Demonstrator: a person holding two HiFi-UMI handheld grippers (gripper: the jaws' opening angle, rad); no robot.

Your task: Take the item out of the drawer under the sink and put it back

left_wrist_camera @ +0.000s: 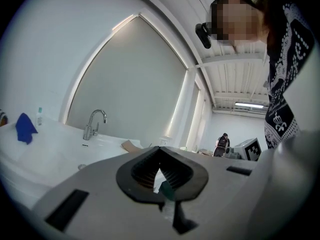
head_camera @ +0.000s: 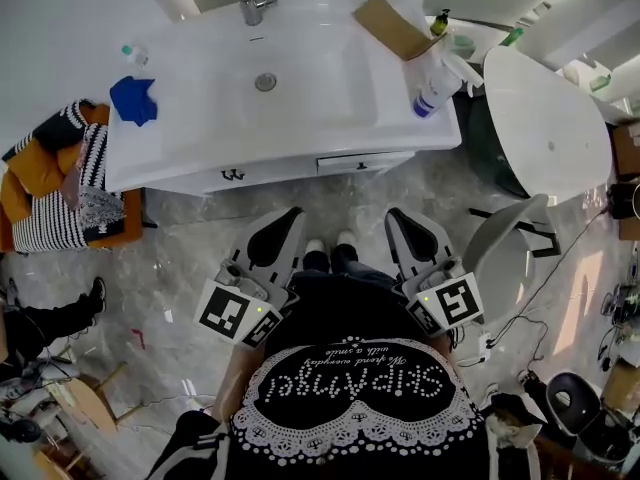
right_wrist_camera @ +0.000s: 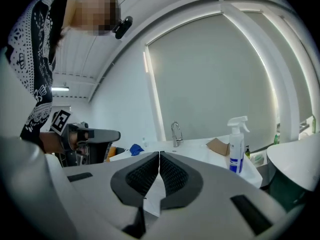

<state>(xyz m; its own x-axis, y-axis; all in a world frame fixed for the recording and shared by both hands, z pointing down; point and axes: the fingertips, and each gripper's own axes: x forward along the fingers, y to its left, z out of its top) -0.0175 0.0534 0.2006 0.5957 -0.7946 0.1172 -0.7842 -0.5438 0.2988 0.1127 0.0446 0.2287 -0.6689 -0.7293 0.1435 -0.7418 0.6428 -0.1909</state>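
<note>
Left gripper [head_camera: 292, 212]: jaws closed tip to tip, nothing held, pointed toward sink [head_camera: 200, 108] | right gripper [head_camera: 394, 214]: jaws pressed together, nothing held | drawer [head_camera: 365, 162]: located under sink rim, right of centre, apart from both grippers | item: hidden from every view | sink top: blue cloth [head_camera: 133, 99], spray bottle [head_camera: 437, 86], cardboard piece [head_camera: 392, 26] laid out.

Saw a white sink [head_camera: 300, 88], a white drawer [head_camera: 365, 161], a blue cloth [head_camera: 133, 100], brown cardboard [head_camera: 392, 26], a white spray bottle [head_camera: 437, 86] labelled blue. Noted black-and-white stripes on the fabric heap [head_camera: 50, 226], grey veined marble across the floor [head_camera: 180, 258].
</note>
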